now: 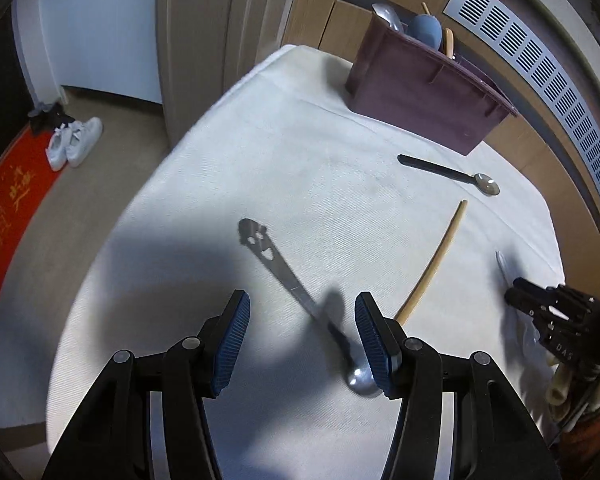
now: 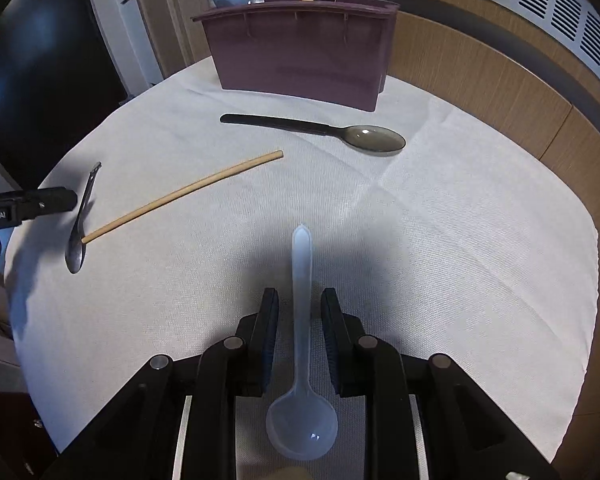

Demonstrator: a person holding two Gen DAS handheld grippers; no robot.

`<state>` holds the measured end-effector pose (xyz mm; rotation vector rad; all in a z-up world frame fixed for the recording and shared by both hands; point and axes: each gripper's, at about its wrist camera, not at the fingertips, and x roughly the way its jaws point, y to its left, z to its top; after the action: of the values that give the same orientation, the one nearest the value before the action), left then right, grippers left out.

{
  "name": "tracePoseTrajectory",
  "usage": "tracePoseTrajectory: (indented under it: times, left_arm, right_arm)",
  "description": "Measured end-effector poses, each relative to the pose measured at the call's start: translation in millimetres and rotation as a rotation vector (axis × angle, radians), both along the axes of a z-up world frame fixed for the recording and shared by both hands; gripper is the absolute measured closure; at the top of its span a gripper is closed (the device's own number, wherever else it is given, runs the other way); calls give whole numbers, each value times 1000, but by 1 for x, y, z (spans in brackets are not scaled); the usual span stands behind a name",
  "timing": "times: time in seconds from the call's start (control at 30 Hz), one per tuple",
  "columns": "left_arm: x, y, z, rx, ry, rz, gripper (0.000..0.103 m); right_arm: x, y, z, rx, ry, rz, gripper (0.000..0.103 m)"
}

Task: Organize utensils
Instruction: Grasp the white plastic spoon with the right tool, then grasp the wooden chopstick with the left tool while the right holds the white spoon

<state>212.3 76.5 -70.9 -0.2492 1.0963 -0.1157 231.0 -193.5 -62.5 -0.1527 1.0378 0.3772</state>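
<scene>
White cloth (image 2: 440,220) covers the table before wood-panelled walls; left gripper (image 1: 302,330) gapes wide over a metal spoon (image 1: 296,292), right gripper (image 2: 299,340) narrowly straddles a translucent spoon (image 2: 302,360), pads apart.

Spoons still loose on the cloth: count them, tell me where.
3. Metal spoon between the left gripper fingers; translucent plastic spoon between the right gripper fingers; black-handled spoon before the purple bin. More stand inside it.
</scene>
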Motion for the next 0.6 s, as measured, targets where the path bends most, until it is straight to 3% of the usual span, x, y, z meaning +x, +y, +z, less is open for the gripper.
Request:
tracePoseTrajectory:
  times: [0.07, 0.27, 0.43, 0.6]
  left_arm:
    - [6, -1, -3, -6, 11, 12, 47]
    - [32, -11, -2, -27, 7, -12, 47]
    - [61, -50, -4, -68, 2, -141, 47]
    - [70, -89, 6, -13, -43, -302, 47]
  right_arm:
    - [-1, 1, 0, -15, -18, 8, 94]
    - [5, 7, 10, -6, -58, 39, 94]
    - [22, 9, 14, 10, -68, 21, 94]
    - [32, 7, 15, 24, -69, 15, 94]
